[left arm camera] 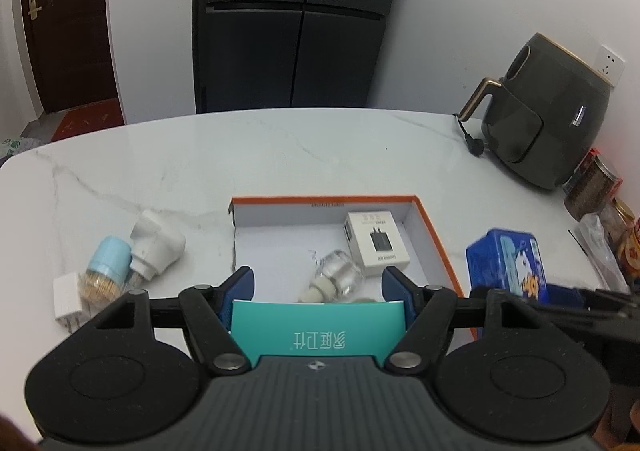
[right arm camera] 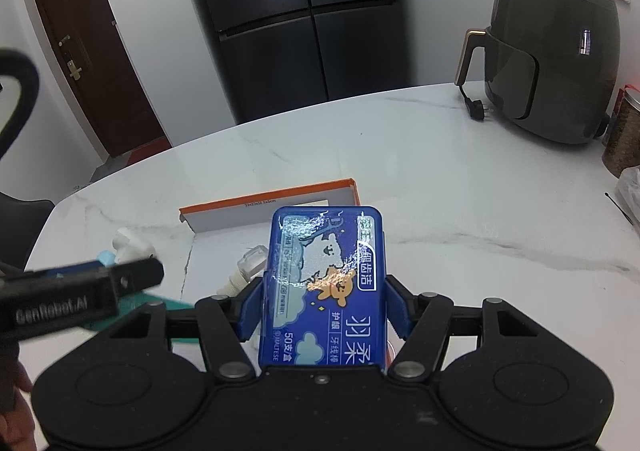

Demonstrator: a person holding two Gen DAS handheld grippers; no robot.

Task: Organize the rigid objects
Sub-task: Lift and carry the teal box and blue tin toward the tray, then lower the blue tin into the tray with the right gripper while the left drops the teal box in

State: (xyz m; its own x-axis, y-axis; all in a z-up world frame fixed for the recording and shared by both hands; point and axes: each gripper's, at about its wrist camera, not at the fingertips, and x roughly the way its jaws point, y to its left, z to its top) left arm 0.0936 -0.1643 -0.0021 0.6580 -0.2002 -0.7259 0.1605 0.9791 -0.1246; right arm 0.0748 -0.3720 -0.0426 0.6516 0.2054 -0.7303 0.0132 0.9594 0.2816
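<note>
The left gripper (left arm camera: 318,287) clamps one teal box (left arm camera: 316,331) between its blue pads, long axis running left to right across the jaws, over the near edge of the orange-rimmed tray (left arm camera: 436,235). The right gripper (right arm camera: 325,301) clamps one blue floss-pick box (right arm camera: 326,279), long axis pointing away along the fingers, just right of the tray. Inside the tray lie one clear bottle (left arm camera: 338,275) and one white charger box (left arm camera: 376,241). Left of it stand one toothpick holder (left arm camera: 106,271), one white adapter (left arm camera: 158,245) and one white plug (left arm camera: 68,305). One air fryer (left arm camera: 548,119) stands far right.
</note>
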